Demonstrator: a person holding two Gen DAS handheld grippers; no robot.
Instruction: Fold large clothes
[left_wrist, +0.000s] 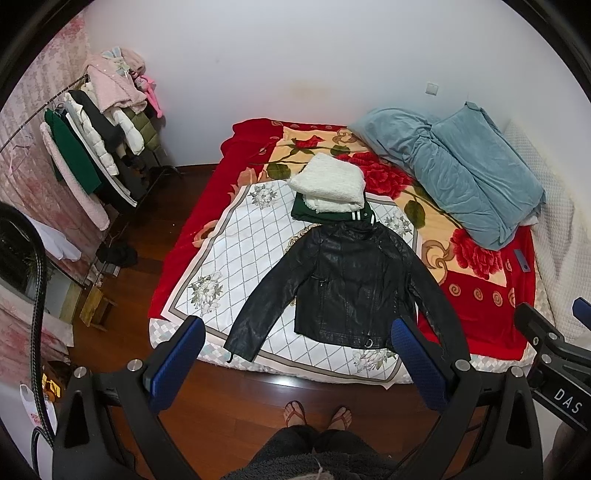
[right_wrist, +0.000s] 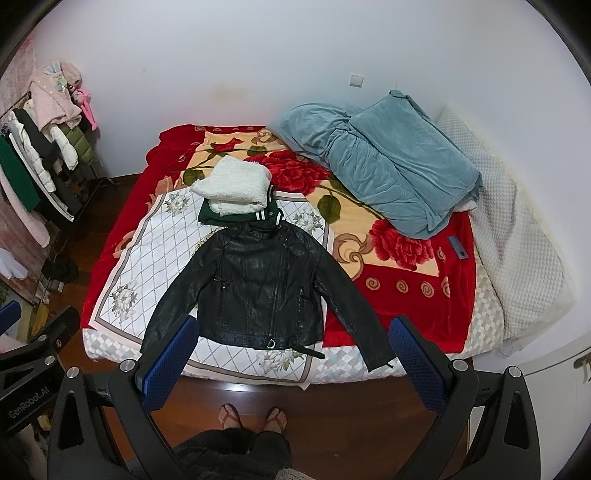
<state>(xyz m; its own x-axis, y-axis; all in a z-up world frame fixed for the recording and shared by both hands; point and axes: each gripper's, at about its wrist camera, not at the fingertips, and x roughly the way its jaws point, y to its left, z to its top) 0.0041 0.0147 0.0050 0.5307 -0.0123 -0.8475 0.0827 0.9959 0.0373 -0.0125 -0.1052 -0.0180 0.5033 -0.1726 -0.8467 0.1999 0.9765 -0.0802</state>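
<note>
Two claws hang above the wooden floor at the foot of a bed (left_wrist: 491, 295), both released with their blue-padded fingers spread wide and nothing between them: the left claw (left_wrist: 295, 365) and the right claw (right_wrist: 295, 360). One black leather jacket (left_wrist: 343, 284) lies flat and front-up on a white diamond-patterned cloth (left_wrist: 229, 266) spread over the bed's red floral blanket (left_wrist: 480, 280); its sleeves angle outward and down toward the bed's near edge, and its hem with a metal ring faces the viewer. Just behind the jacket's collar sits a stack of folded clothes, a white fluffy garment (left_wrist: 328, 184) on top of a dark green one (left_wrist: 317, 216) with striped trim. Farther back on the right, a rumpled blue-grey quilt (left_wrist: 469, 173) rests on the blanket. On the left, a clothes rack (left_wrist: 99, 144) holds hanging coats. The person's sandalled feet (left_wrist: 317, 415) stand on the floor below.
</note>
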